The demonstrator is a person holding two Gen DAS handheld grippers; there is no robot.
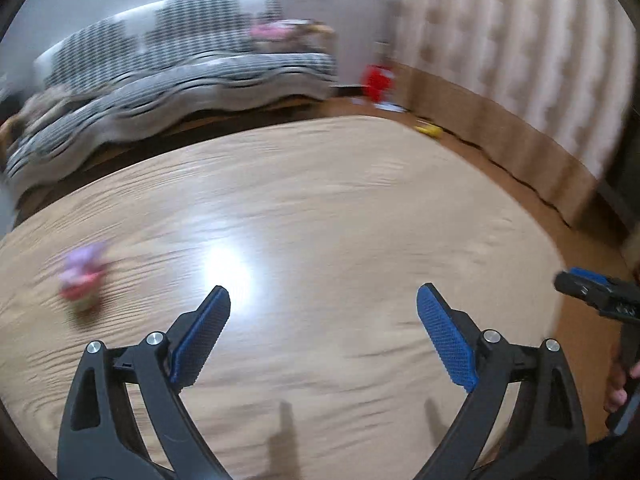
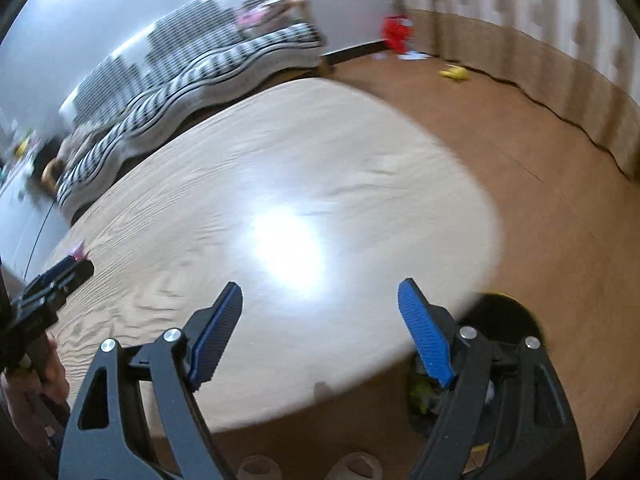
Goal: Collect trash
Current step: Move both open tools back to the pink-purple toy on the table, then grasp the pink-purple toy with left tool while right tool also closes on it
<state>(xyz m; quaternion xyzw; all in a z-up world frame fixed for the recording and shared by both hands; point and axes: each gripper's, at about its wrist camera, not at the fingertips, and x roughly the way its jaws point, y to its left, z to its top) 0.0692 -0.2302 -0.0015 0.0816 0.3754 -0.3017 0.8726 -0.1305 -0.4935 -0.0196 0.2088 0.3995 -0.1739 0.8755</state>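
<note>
A blurred pink-and-purple scrap of trash (image 1: pixel 82 276) lies on the wooden table (image 1: pixel 320 208), left of the left gripper (image 1: pixel 322 300), whose fingers are spread and empty. The right gripper (image 2: pixel 320 300), likewise spread, hangs above a dark bin (image 2: pixel 508 316) holding greenish litter.

right gripper (image 2: pixel 320 300): wide, empty | above table (image 2: pixel 280 152) | bin (image 2: pixel 508 316) beside
</note>
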